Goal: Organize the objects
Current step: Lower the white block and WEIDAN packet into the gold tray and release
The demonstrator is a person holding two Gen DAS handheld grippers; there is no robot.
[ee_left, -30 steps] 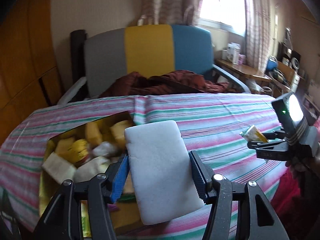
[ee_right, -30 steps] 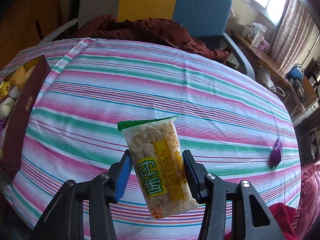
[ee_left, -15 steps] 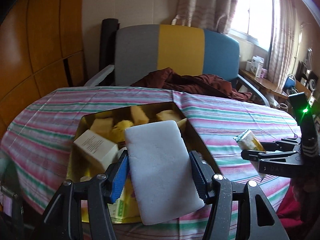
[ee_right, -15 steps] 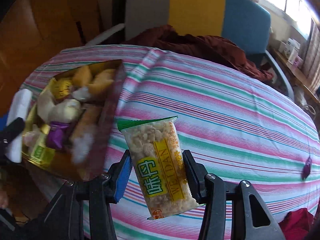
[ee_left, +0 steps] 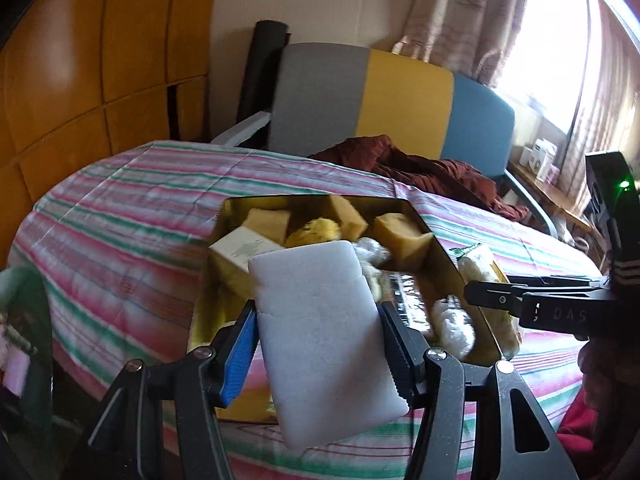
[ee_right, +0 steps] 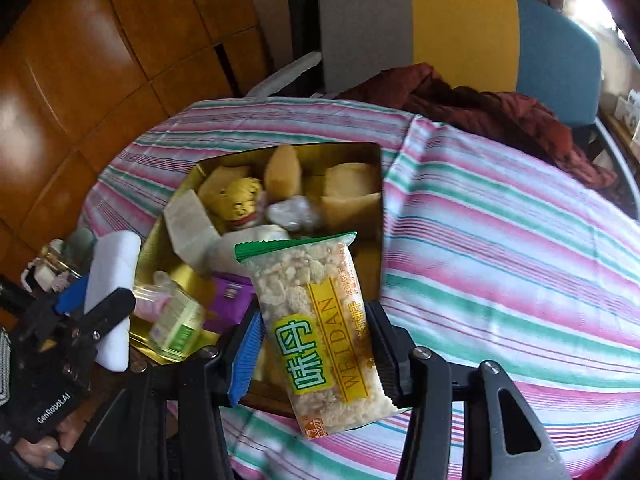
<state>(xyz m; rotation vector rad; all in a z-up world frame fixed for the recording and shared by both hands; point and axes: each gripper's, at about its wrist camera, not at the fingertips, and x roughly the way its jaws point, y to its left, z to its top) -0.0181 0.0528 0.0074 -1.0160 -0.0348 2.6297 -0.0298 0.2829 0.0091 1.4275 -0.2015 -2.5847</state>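
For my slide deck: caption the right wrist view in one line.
Right gripper holds a clear crispy-snack packet above the gold-lined snack box on the striped tablecloth.

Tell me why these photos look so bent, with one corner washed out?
Left wrist view: the window is blown out white, and the fisheye lens bows the striped tablecloth. Right wrist view: the same curving, glare at top right, smeared tablecloth stripes, yet the snack packet in the tongs stays sharp.

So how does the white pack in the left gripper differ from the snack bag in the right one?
The plain white foam-like pack is opaque and unprinted; the clear crumbly-snack bag shows its contents and bears a yellow WEIDAN label. The white pack is broader, the snack bag narrower with a green top seal. Both are clamped upright between closed fingers, near the open gold box.
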